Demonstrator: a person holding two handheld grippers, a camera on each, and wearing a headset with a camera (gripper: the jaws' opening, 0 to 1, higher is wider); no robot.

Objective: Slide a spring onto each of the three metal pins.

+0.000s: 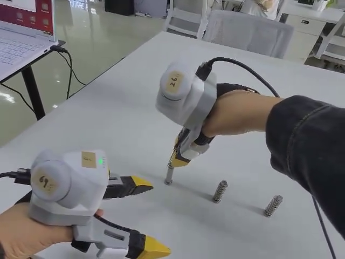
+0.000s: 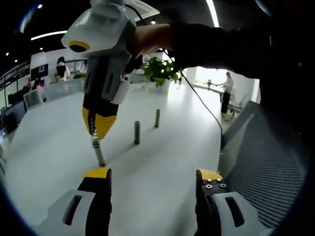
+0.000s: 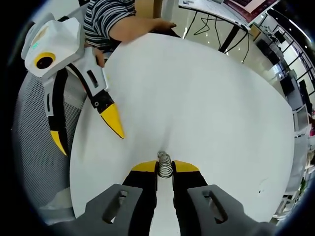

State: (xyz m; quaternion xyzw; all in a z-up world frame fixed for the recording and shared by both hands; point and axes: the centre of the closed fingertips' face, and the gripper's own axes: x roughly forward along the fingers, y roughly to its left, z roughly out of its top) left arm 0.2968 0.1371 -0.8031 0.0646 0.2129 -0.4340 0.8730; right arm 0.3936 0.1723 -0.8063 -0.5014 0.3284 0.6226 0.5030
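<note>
While my right tool (image 1: 179,159) pinches a spring (image 3: 165,164) right over the pin (image 1: 168,177), my left tool (image 1: 156,218) sits spread open near that pin.

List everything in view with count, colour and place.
Flat white table: one, white, underneath.
Upright metal pin: one, silver, under right gripper.
Spring-covered metal pins: two, grey, beside it.
Coiled metal spring: one, silver, between right gripper's fingers.
Open laptop: one, pale, on black stand, left.
Grey mesh chair: one, grey, table's far end.
Left gripper: one, white, yellow fingers, open.
Right gripper: one, white, yellow fingers, shut on spring.
</note>
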